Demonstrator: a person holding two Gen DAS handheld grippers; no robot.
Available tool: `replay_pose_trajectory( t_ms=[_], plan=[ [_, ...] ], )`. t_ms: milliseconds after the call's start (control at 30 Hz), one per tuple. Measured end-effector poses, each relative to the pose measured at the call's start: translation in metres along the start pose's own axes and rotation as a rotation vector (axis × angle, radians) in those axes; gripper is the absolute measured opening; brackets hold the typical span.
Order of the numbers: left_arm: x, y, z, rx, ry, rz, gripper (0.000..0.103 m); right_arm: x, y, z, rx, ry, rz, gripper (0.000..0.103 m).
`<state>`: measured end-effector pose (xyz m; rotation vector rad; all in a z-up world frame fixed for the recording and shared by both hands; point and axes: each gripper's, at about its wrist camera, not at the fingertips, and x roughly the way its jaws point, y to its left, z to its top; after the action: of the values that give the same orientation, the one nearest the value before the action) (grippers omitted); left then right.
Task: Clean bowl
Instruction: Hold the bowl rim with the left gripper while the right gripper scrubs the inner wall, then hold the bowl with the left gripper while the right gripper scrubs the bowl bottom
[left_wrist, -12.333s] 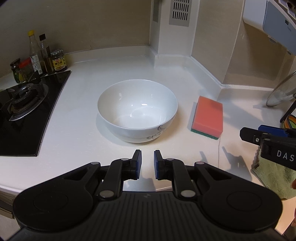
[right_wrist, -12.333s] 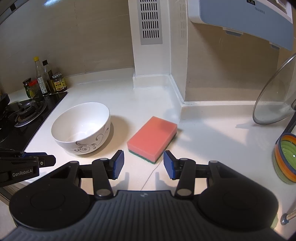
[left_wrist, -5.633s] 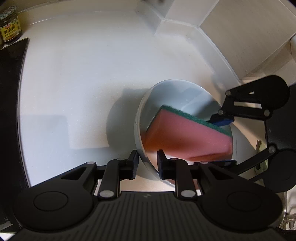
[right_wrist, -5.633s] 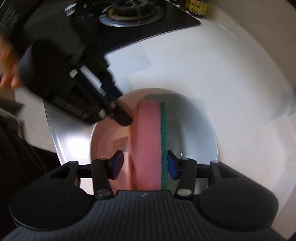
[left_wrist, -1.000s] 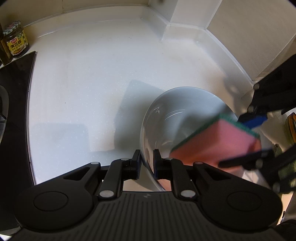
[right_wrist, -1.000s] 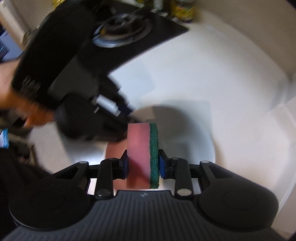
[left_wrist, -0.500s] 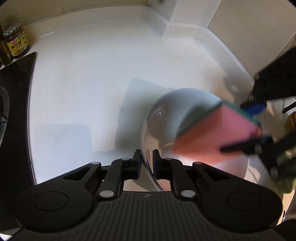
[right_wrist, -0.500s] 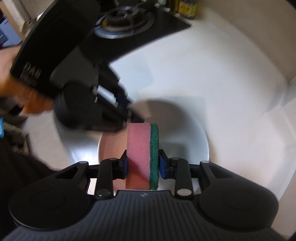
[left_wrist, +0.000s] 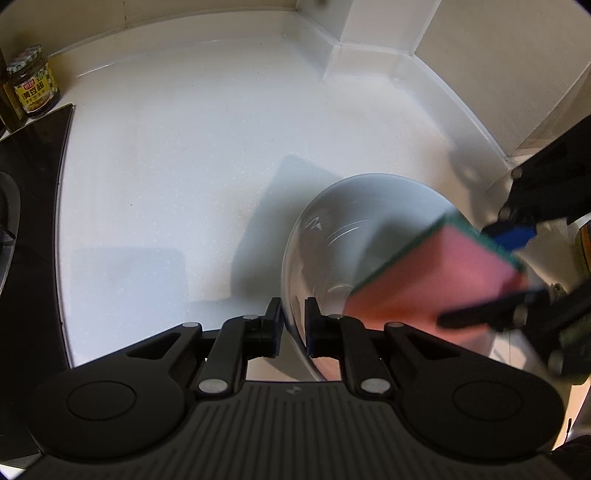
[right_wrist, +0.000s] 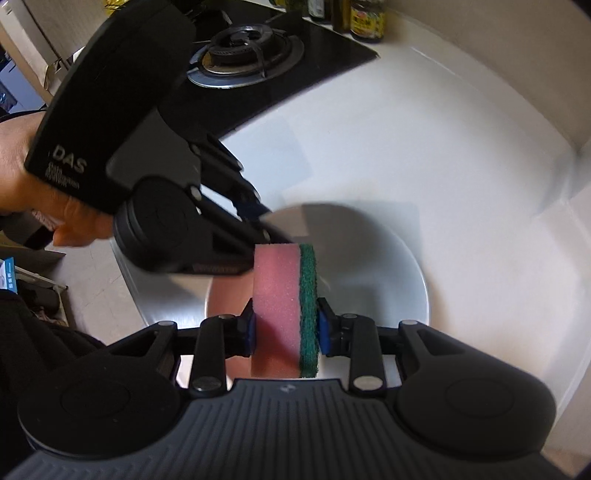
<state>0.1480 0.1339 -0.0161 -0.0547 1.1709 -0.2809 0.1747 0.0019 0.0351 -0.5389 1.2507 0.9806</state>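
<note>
**Scrubbing station: worktop, edges, clearance**

Looking down at a white speckled countertop (left_wrist: 177, 155) that runs back to a raised white upstand and beige tiled wall. A white boxed column (left_wrist: 373, 33) stands in the back corner. On my left the black glass hob (right_wrist: 280, 74) sits flush with the worktop, its gas burner (right_wrist: 245, 55) near the front edge; a sauce jar (left_wrist: 33, 85) with a checked lid stands just behind the hob's corner.

The white bowl (left_wrist: 354, 221) rests toward the front of the worktop, tilted. My left gripper (left_wrist: 293, 326) is clamped on the bowl's near rim, one finger inside and one outside, having just tightened a little. My right gripper (right_wrist: 284, 328) is clenched on the pink sponge (right_wrist: 277, 302) with its green scouring face (right_wrist: 308, 306), held on edge over the bowl's interior; whether the sponge touches the bowl wall I cannot tell, as it is blurred.

Open worktop lies behind and left of the bowl, up to the hob edge. The counter's front edge lies close beneath both grippers. A hand (right_wrist: 22, 166) grips the left tool.
</note>
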Motion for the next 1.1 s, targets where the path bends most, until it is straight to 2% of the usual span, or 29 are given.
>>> replay_pose_trajectory(
  t_ms=[133, 233, 367, 533, 733, 867, 1033, 1100],
  plan=[
    [0.010, -0.003, 0.005, 0.006, -0.001, 0.004, 0.012, -0.011, -0.023, -0.011, 0.119, -0.034, -0.099, 0.026],
    [0.010, -0.003, 0.004, 0.012, -0.002, 0.003, 0.012, -0.021, -0.033, -0.022, 0.211, -0.077, -0.120, 0.026],
    [0.014, -0.001, 0.004, 0.024, 0.001, -0.003, 0.012, -0.023, -0.043, -0.034, 0.277, -0.104, -0.101, 0.026],
    [0.014, 0.000, 0.003, 0.042, 0.011, -0.013, 0.013, -0.023, -0.062, -0.031, 0.330, -0.125, -0.060, 0.026],
    [0.014, -0.006, 0.006, 0.107, 0.028, -0.004, 0.013, -0.007, -0.071, -0.018, 0.285, -0.121, -0.004, 0.026],
    [0.016, -0.009, 0.017, 0.197, 0.063, 0.002, 0.011, -0.001, -0.072, -0.019, 0.278, -0.124, 0.016, 0.026],
    [0.028, -0.020, 0.042, 0.416, 0.133, -0.009, 0.011, -0.007, -0.070, -0.038, 0.333, -0.161, 0.045, 0.026],
    [0.033, -0.024, 0.051, 0.475, 0.148, -0.023, 0.011, -0.008, -0.071, -0.041, 0.350, -0.167, 0.050, 0.026]
  ],
)
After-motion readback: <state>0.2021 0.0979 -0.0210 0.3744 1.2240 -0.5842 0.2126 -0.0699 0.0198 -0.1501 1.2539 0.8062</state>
